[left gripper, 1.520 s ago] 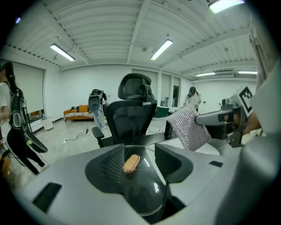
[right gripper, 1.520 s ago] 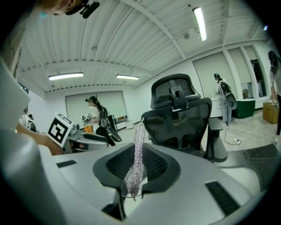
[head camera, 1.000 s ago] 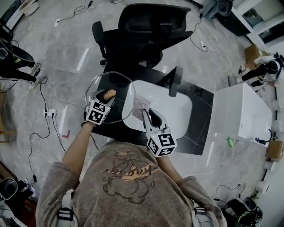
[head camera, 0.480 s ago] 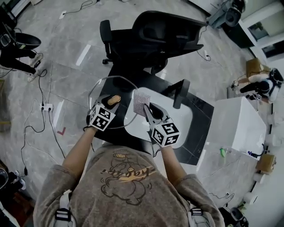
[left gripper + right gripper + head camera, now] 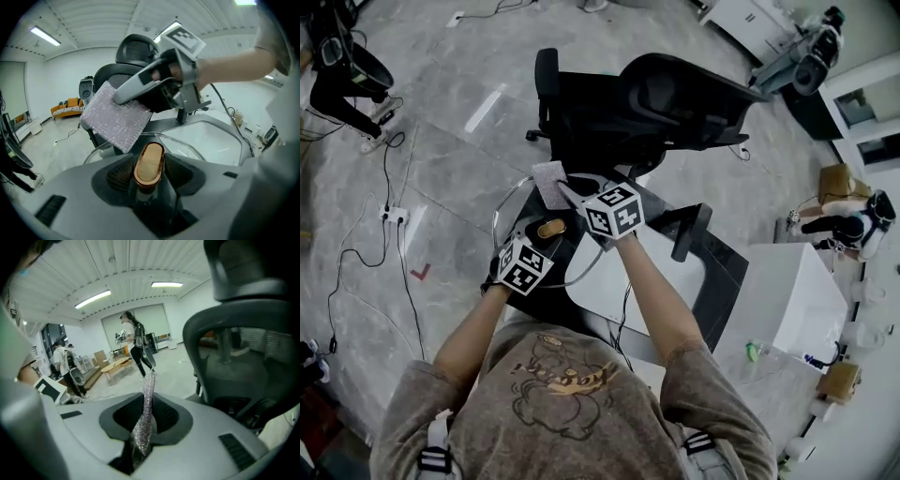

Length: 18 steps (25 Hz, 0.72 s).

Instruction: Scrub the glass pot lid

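Head view, nearest first: person's grey printed shirt [image 5: 567, 394], both forearms reaching forward.

Left gripper [image 5: 539, 242], marker cube up, out over the desk's [image 5: 724, 246] left edge. Jaws clamped tight on the oval wooden knob [image 5: 150, 164] of the glass pot lid [image 5: 508, 214]. Lid held off the surface, partly beyond that edge, its clear rim ringing the gripper's nose.

Right gripper [image 5: 572, 195] crossed over from the right, just beyond the left one. Jaws pinched together on a grey-pink scrub cloth [image 5: 549, 183], which shows edge-on in the right gripper view. From the left gripper view the cloth hangs flat just above and behind the knob, over the far part of the lid. Contact with the glass: can't tell.

White rounded basin [image 5: 675, 277] set into the desk, right of the lid.

Black office chair [image 5: 647, 103] at the desk's far edge.

Cables [image 5: 389, 220] on the grey floor to the left.

White table [image 5: 792, 300] well off right.
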Each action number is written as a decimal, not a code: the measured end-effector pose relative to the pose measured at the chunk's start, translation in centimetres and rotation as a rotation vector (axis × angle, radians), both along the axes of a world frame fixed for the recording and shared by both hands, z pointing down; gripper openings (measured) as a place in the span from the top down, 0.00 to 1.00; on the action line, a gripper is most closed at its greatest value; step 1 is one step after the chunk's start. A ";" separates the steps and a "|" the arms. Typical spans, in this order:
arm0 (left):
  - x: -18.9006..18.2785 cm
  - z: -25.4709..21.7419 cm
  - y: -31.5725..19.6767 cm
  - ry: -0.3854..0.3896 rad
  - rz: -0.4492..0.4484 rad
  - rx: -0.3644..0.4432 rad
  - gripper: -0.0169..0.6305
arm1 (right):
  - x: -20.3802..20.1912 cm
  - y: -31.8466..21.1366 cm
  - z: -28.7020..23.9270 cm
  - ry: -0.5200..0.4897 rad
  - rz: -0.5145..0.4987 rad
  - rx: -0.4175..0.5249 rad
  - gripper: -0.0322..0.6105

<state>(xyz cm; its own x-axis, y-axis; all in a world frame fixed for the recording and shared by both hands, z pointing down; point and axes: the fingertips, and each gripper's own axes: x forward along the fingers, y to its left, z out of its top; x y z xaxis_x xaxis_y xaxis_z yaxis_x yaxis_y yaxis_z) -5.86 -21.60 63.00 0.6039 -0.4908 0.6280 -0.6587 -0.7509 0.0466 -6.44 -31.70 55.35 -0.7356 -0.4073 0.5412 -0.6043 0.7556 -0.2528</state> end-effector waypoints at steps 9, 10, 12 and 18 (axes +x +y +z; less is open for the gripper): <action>0.0 0.0 0.1 0.013 -0.037 0.030 0.64 | -9.0 1.0 5.8 0.152 -0.363 -0.123 0.84; 0.0 0.0 0.1 0.014 -0.041 0.033 0.64 | -9.6 1.3 6.2 0.179 -0.405 -0.125 0.84; 0.0 -0.1 0.0 0.016 -0.047 0.035 0.64 | -10.7 2.1 7.0 0.212 -0.489 -0.141 0.84; 0.0 0.0 0.1 0.023 -0.050 0.033 0.64 | -12.6 5.5 8.6 0.157 -0.631 -0.229 0.84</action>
<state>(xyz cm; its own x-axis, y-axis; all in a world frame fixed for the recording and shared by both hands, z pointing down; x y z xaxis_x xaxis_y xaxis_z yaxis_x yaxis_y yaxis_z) -5.84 -21.47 62.97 0.5923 -0.5409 0.5972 -0.6944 -0.7186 0.0379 -19.07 -26.25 63.92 -0.7006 0.2107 0.6818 -0.1089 0.9126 -0.3940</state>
